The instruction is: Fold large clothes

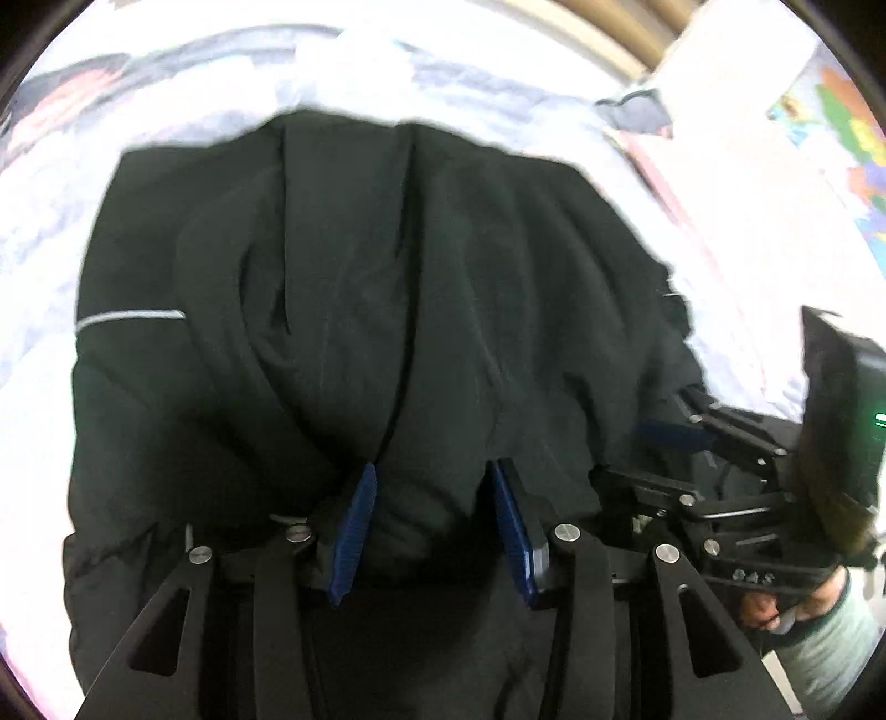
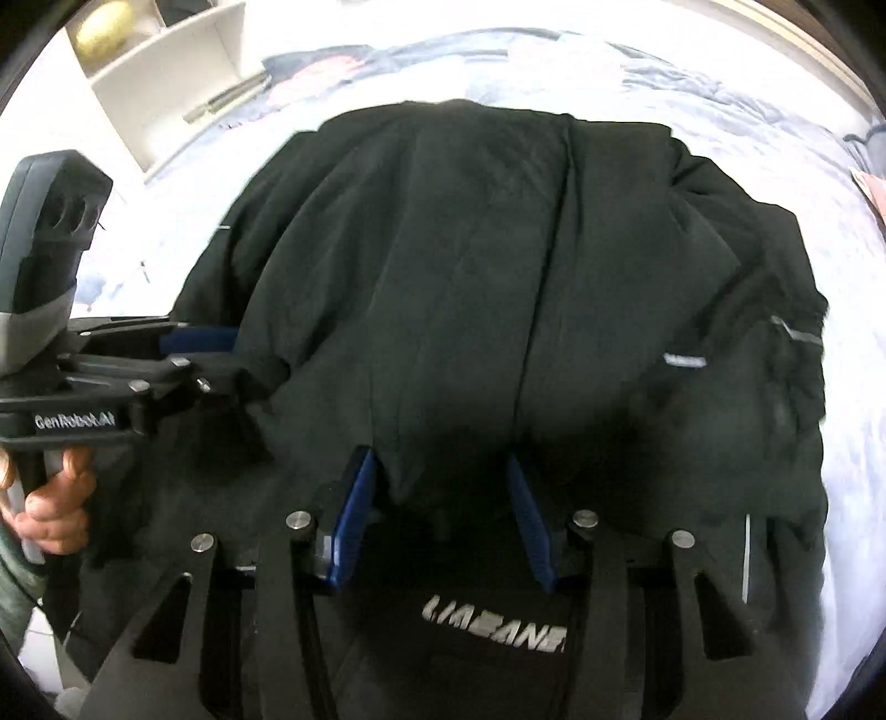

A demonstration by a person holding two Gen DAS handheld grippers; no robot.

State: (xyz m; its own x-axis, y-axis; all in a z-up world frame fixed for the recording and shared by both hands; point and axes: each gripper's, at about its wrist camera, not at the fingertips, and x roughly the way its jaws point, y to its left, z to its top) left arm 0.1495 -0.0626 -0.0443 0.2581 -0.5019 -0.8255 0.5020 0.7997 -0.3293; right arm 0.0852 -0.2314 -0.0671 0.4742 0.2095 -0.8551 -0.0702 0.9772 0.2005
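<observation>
A large black jacket [image 1: 354, 288] with thin grey reflective stripes lies bunched on a pale bed; it also fills the right wrist view [image 2: 470, 266], where silver lettering [image 2: 493, 623] shows near the bottom. My left gripper [image 1: 432, 526] has its blue pads apart with a thick fold of the jacket between them. My right gripper [image 2: 443, 515] also has its pads apart around a fold of the jacket. The right gripper shows at the right of the left wrist view [image 1: 673, 435], and the left gripper at the left of the right wrist view [image 2: 199, 340], both at the jacket's near edge.
The pale patterned bedding [image 1: 44, 232] surrounds the jacket. A white shelf unit [image 2: 166, 72] stands at the far left beyond the bed. A wooden frame edge [image 1: 603, 33] and a colourful sheet [image 1: 847, 127] lie at the far right.
</observation>
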